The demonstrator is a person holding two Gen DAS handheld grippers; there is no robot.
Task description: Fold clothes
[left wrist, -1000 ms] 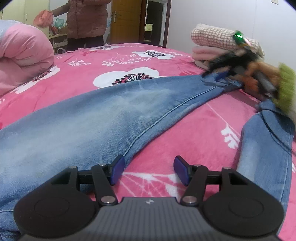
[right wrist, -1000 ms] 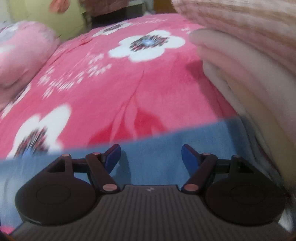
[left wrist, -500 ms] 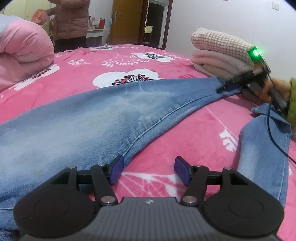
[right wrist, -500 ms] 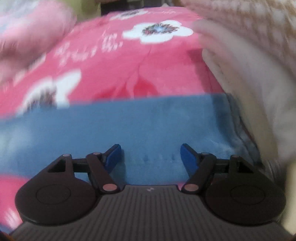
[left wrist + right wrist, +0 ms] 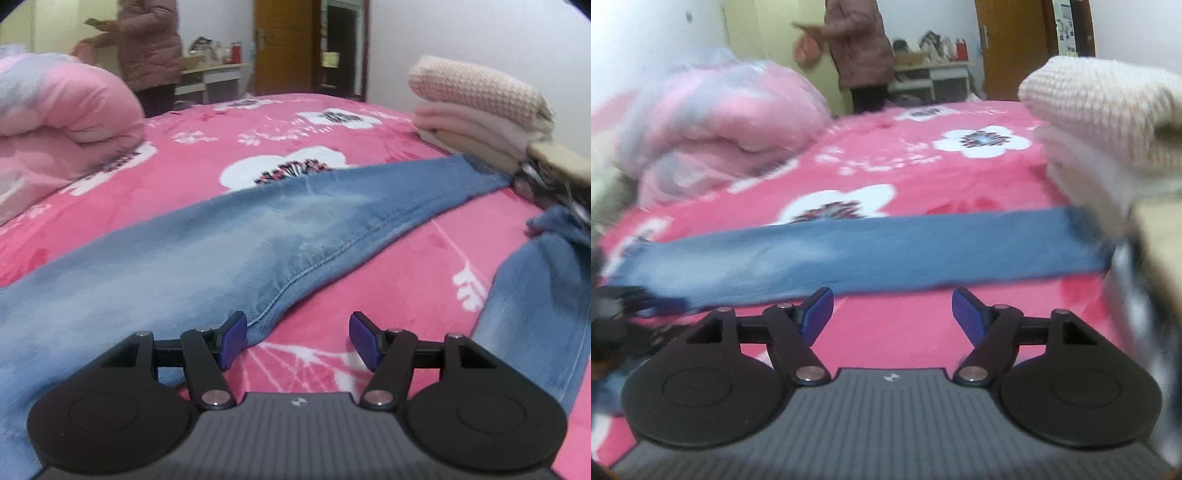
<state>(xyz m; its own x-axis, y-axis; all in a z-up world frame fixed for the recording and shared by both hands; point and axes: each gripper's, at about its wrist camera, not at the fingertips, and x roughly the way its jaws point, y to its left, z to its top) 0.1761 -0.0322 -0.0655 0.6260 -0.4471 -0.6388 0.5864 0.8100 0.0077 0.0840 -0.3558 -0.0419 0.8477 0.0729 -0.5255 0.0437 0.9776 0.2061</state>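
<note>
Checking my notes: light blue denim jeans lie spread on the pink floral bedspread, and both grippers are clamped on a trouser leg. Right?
Not quite. The light blue denim jeans do lie on the pink floral bedspread, but the left gripper and right gripper are open and hold nothing, as both wrist views show.

No words or numbers I can read, only a small white logo mark on my left gripper (image 5: pixel 297 341) body, same mark on my right gripper (image 5: pixel 892 314)
</note>
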